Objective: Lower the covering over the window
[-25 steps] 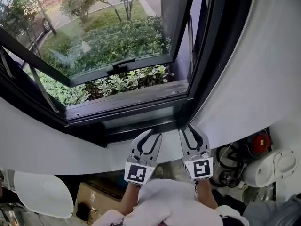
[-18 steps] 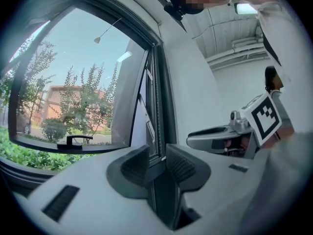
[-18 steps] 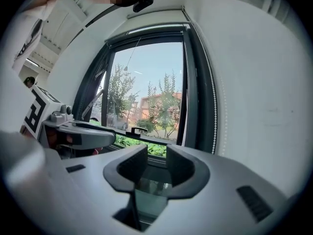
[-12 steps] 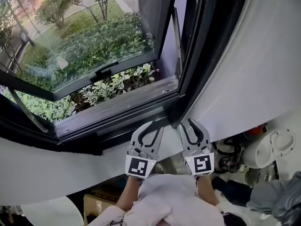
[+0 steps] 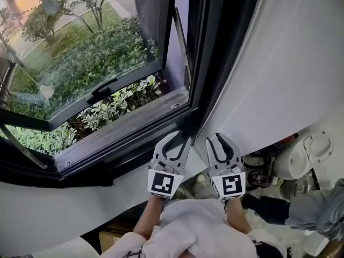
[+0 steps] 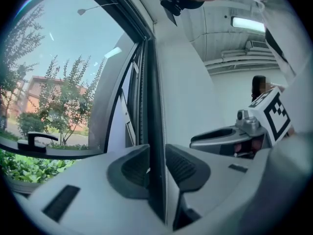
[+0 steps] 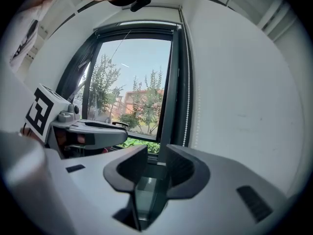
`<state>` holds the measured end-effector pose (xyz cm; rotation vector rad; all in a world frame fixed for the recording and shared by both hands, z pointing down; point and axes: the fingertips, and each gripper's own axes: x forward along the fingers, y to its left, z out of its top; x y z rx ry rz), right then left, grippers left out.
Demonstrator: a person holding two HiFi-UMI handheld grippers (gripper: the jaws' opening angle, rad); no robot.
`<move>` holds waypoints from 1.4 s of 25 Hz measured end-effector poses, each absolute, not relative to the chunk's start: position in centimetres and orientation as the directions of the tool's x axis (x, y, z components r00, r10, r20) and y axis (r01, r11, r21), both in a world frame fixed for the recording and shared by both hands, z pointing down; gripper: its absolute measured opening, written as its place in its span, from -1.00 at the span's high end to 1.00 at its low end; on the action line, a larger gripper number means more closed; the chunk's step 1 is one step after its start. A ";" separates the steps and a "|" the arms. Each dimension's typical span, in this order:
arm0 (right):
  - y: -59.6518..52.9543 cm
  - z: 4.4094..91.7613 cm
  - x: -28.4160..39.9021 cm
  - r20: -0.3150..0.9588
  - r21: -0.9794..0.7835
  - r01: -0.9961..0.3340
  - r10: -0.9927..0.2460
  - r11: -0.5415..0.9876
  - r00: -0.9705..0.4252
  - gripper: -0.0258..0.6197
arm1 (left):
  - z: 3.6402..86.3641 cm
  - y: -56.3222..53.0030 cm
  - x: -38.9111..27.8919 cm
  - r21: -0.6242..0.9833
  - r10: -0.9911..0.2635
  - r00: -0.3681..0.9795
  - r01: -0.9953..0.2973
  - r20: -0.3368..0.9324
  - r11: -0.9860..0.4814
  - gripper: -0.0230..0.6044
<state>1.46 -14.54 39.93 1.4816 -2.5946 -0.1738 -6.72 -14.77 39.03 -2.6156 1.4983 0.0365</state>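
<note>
Nearest the camera, white sleeves point(image 5: 200, 231) lead to two grippers held side by side and level, each with its square-marker cube turned up. The left hand-held gripper point(image 5: 174, 142) has just been closing its jaws a little, yet they stand apart and clamp nothing. In the left gripper view, the dark upright of the window frame point(image 6: 152, 106) lines up with the gap between them, a thin pale beaded line along its edge; whether either pad touches it cannot be told. The right hand-held gripper point(image 5: 219, 143) is released too: its jaws are spread and empty, with the bottom corner of the frame showing through the gap. Both sets of tips sit just short of the lower right corner of the window point(image 5: 177, 104), above a white ledge point(image 5: 59, 214). To the right rises a white wall point(image 5: 293, 79). A bead chain point(image 7: 187, 116) hangs down it close beside the frame's right upright. The covering itself cannot be made out; in the right gripper view the glass shows bare right up to the top rail point(image 7: 137, 29). Beyond the frame a sash with a black handle point(image 5: 102, 91) is swung outward. Below it are green shrubs point(image 5: 97, 58), then trees and a reddish building point(image 7: 146, 98) under a pale blue sky.
</note>
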 end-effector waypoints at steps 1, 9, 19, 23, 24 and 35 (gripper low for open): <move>-14.7 39.9 1.8 0.076 0.173 -0.849 -0.866 0.500 -0.495 0.58 | 39.0 -15.1 -6.2 -0.097 -0.854 0.513 -0.857 -0.083 -0.506 0.58; -15.3 40.2 3.2 0.076 0.148 -0.850 -0.863 0.506 -0.500 0.58 | 40.0 -17.7 -2.8 -0.058 -0.845 0.533 -0.845 -0.032 -0.531 0.61; -16.1 40.3 3.9 0.059 0.120 -0.851 -0.860 0.511 -0.507 0.58 | 41.1 -21.1 -0.3 -0.060 -0.854 0.520 -0.852 0.003 -0.520 0.60; -16.0 40.4 4.2 0.065 0.124 -0.848 -0.857 0.515 -0.511 0.58 | 41.5 -22.2 0.4 -0.073 -0.857 0.515 -0.854 0.013 -0.515 0.57; -15.9 40.3 4.1 0.058 0.122 -0.848 -0.857 0.516 -0.513 0.58 | 41.6 -22.4 0.6 -0.074 -0.857 0.515 -0.854 0.015 -0.514 0.56; -15.4 40.3 4.5 0.061 0.116 -0.850 -0.858 0.514 -0.511 0.61 | 43.1 -25.9 1.7 -0.089 -0.884 0.465 -0.880 0.044 -0.467 0.29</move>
